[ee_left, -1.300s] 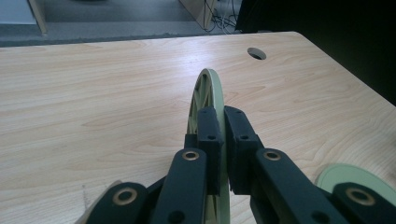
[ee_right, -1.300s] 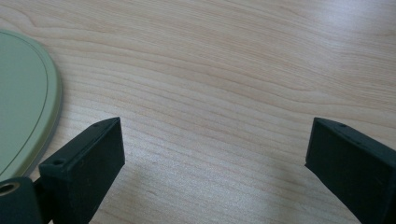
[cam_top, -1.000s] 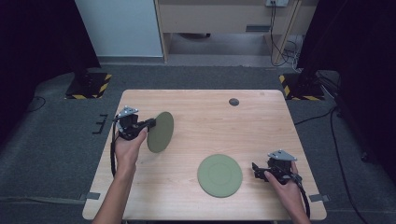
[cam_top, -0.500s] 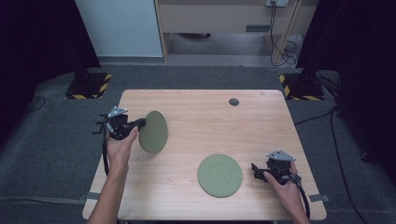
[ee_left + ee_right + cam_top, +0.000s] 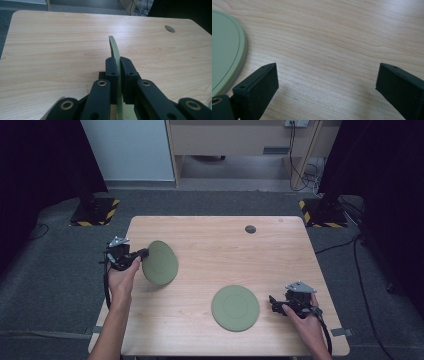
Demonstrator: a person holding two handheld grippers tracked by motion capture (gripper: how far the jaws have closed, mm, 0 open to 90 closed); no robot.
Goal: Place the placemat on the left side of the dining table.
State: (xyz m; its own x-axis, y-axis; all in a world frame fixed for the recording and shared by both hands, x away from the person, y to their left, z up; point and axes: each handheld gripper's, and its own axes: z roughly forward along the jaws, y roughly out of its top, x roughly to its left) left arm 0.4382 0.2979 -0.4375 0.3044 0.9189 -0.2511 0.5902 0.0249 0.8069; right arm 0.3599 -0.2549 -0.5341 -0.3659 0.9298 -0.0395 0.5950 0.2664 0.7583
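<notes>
My left gripper [image 5: 142, 253] is shut on the rim of a green plate [image 5: 160, 263], which it holds tilted on edge above the table's left side. In the left gripper view the plate [image 5: 114, 47] stands edge-on between the shut jaws, with my left gripper [image 5: 119, 63] clamped on it. A second green plate [image 5: 235, 308] lies flat on the table near the front. My right gripper [image 5: 272, 302] rests just right of that plate, open. In the right gripper view the flat plate [image 5: 224, 47] lies at the left, and my right gripper [image 5: 327, 75] has bare wood between its jaws.
The wooden table [image 5: 220, 245] has a round dark cable hole [image 5: 250, 229] near its far edge. Grey carpet surrounds the table. Black stand bases with yellow-striped edges [image 5: 95, 211] sit on the floor beyond the table's far corners.
My left gripper has carried the tilted plate leftward and a little nearer the table's left edge. The right gripper and the flat plate have stayed where they were.
</notes>
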